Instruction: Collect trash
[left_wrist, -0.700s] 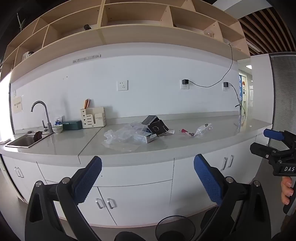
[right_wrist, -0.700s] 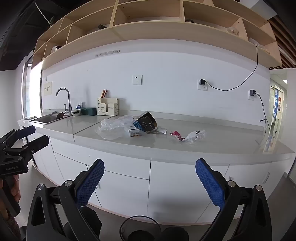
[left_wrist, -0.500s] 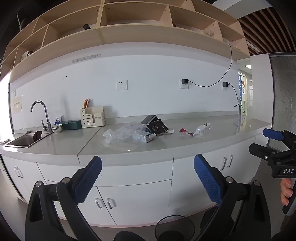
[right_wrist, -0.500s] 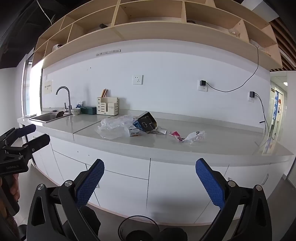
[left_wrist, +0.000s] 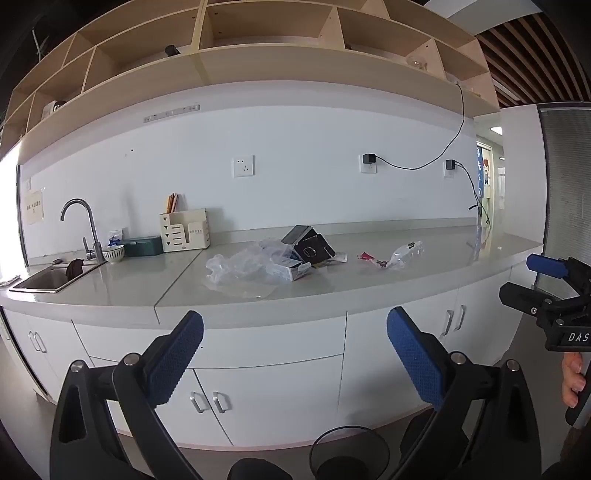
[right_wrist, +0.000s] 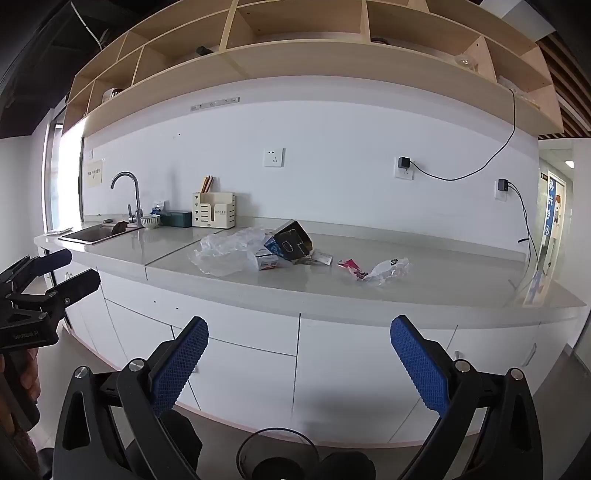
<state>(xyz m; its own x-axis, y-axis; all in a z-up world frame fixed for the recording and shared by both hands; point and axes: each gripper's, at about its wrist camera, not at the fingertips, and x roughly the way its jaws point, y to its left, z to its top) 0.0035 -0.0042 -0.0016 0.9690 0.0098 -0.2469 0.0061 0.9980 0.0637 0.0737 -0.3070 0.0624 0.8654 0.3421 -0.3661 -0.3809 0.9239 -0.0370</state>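
Looking from the left wrist, the left gripper hangs wide open and empty; all the trash, the plastic bag and black box, lies uncollected on the counter. From the right wrist, the right gripper gapes empty too, the wrapper untouched, 0 items gathered.
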